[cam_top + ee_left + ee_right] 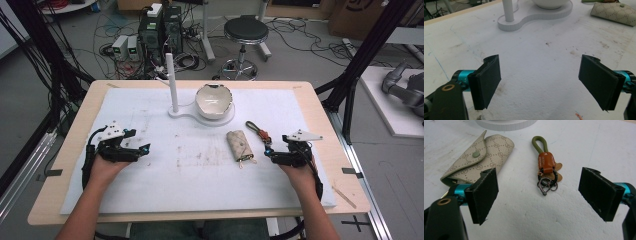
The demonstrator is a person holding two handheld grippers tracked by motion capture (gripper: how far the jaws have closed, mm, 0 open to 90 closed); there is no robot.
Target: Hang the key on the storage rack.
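A stained white foam mat [150, 190] covers the wooden table. At its far middle, a white stand with an upright post [173, 85] carries a cracked white bowl [214, 100]. The beige patterned key pouch [477, 157] lies just left of the right gripper [537, 195], jaws wide; the olive-and-orange leather keychain [546, 168] lies ahead between them. The left gripper [540, 78] gapes wide over bare mat.

This is a robotics lab. Behind the table [60, 170], a wooden bench topped with a white foam mat, tangled cables [115, 30] sprawl over the grey floor around computer towers [160, 30] and small power units [126, 47]. A round stool [245, 31] stands behind the table too. Black frame struts [367, 45] flank it, and a grey robot arm [405, 87] lies to its right.
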